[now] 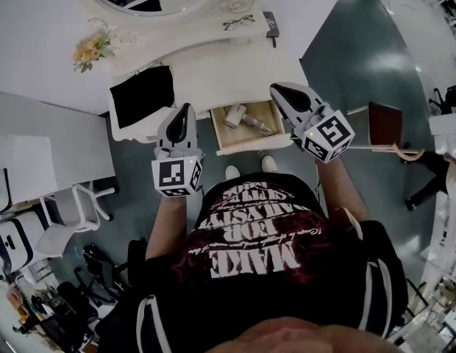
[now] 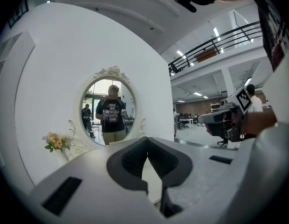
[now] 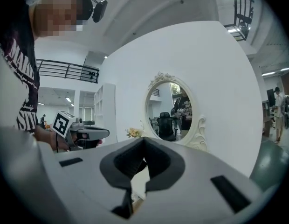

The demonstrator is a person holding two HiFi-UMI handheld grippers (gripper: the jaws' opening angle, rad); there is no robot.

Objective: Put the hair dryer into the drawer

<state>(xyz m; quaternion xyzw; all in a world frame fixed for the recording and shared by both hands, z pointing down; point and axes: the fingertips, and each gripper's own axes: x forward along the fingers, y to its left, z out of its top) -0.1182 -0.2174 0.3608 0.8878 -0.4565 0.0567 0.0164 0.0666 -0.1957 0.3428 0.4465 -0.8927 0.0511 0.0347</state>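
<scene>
Head view: both grippers hang level above an open drawer (image 1: 222, 144) that juts out of the white desk (image 1: 213, 68). The hair dryer (image 1: 238, 115) already lies inside the drawer. Its pale body is at the drawer's left end and its handle and cord run off to the right, so its long axis goes roughly along the drawer's width. It sits below and between the two grippers: to the right of the left gripper (image 1: 185, 109), and to the left of and under the right gripper (image 1: 276, 89), whose body overhangs the drawer's right front corner. Neither looks clearly nearer. Both grippers are closed and carry nothing. I judge the placing itself done, so any next move turns on the drawer front, which faces the person just beneath both grippers.

Left gripper view: the jaws meet at their tips with nothing between them. Ahead is the oval mirror (image 2: 109, 108), with flowers (image 2: 55, 141) low to its left and the right gripper off to the right. Drawer and dryer are out of sight below the jaws.

Right gripper view: the jaws are pressed together, empty. The mirror stands ahead and slightly right, and the left gripper is off to the left. Again the drawer lies below, unseen.
</scene>
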